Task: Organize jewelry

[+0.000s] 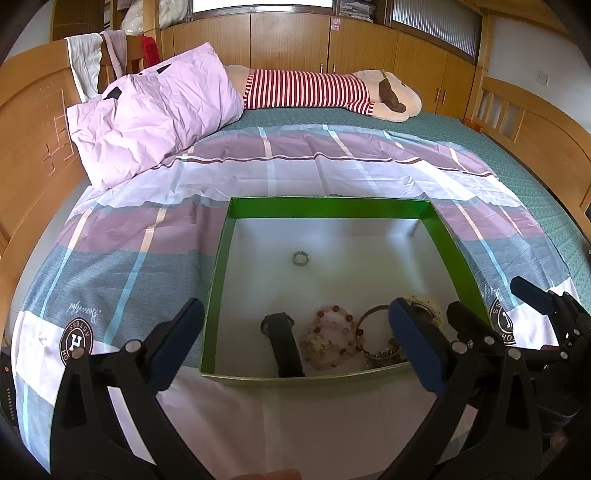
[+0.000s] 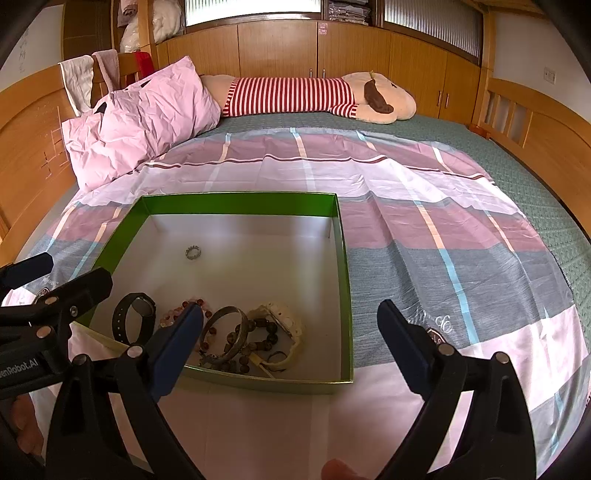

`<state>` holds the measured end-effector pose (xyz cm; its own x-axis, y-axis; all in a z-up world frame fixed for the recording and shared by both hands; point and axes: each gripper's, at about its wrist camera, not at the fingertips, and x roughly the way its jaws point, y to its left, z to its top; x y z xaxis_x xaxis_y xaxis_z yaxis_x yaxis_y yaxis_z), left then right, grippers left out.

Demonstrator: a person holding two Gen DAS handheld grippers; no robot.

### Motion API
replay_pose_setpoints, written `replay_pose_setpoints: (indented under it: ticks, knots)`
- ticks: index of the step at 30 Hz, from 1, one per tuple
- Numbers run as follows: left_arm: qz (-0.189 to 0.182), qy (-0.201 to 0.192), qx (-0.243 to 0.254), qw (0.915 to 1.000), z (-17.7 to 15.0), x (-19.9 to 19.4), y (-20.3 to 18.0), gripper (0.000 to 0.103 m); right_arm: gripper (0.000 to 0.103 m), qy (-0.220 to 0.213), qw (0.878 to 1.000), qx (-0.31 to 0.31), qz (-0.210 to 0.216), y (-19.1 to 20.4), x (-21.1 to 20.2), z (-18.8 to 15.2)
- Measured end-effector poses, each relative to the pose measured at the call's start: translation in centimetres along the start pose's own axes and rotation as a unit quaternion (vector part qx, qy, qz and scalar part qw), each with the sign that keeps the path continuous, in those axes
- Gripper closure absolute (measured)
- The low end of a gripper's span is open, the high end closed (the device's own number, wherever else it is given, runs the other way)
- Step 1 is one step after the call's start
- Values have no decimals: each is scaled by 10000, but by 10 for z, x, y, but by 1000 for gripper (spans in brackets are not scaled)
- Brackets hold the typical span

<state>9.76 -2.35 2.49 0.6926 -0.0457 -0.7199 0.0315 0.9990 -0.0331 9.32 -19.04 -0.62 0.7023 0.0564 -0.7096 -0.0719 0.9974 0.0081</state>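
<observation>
Both grippers, left gripper (image 1: 295, 343) and right gripper (image 2: 291, 343), are hovering with fingers spread, empty, near the green box (image 2: 341, 258); lifting one piece from the tangled jewelry pile (image 2: 240, 339) is likely working best.

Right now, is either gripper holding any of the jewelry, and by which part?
Nothing is held. The left gripper and right gripper are both open, above the green box.

Lighting: soft daylight from the windows (image 1: 258, 3) behind my bed (image 1: 332, 173), bright and even. Glare: pale sheen on the box floor (image 2: 258, 266). Shadows: faint, under the box walls. Distortion: strong fisheye bending, dark corners in both views. Focus: sharp mid-frame; my tool arms slightly soft.
</observation>
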Motion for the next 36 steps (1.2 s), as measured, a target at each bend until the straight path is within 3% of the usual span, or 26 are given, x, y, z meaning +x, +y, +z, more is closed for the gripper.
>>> replay_pose_setpoints:
  ticks: [36]
  knots:
    - [72,-15,-12,10000,-1,0,0,2,8,7,10000,-15,-3,0,1,-1]
